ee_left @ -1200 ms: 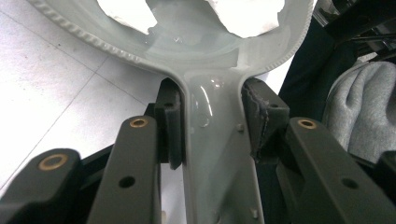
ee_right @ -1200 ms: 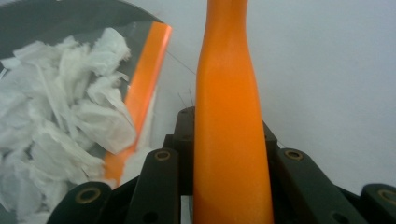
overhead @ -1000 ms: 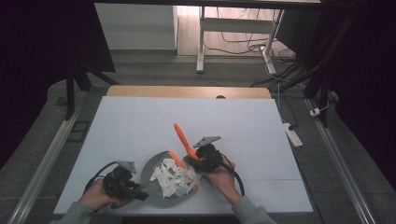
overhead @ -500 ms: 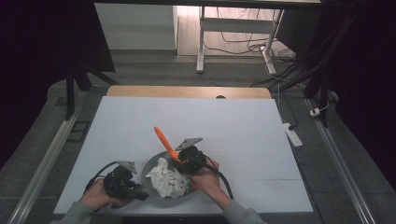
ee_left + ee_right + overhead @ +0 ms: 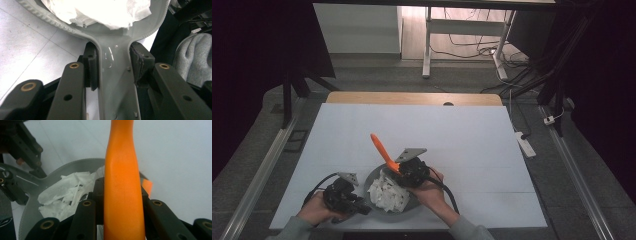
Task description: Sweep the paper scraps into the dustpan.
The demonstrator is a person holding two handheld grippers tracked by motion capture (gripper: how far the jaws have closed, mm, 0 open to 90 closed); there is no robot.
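Table (image 5: 462,130): white top, wooden strip along the far edge. No brand, label or readable writing on any item.

Pan (image 5: 373,176): grey, round, ribbed rim, flat handle. It sits on the table near the front edge, between the two grippers. In the left gripper view the handle (image 5: 115,75) runs up between the jaws to the bowl.

Paper (image 5: 388,192): white, crumpled pieces heaped inside the pan; also visible at (image 5: 100,12) and (image 5: 65,192).

Left gripper (image 5: 346,195): held in the person's left hand (image 5: 314,212) at the front left of the table. Its jaws are closed most of the way, and the pads (image 5: 91,67) press both sides of the pan handle just below the bowl.

Right gripper (image 5: 411,171): held in the person's right hand (image 5: 432,192), just over the right rim of the pan. Its jaws are narrowly parted and clamped around the tool, whose sides they touch.

Tool (image 5: 382,149): orange, long and smooth, likely a spatula handle. It slants up and to the far left from the right gripper, its free end above the table beyond the pan. In the right gripper view it rises straight up between the jaws (image 5: 122,182), with a small orange part showing behind the right jaw.

Power strip (image 5: 525,144): white, on the floor to the right of the table.
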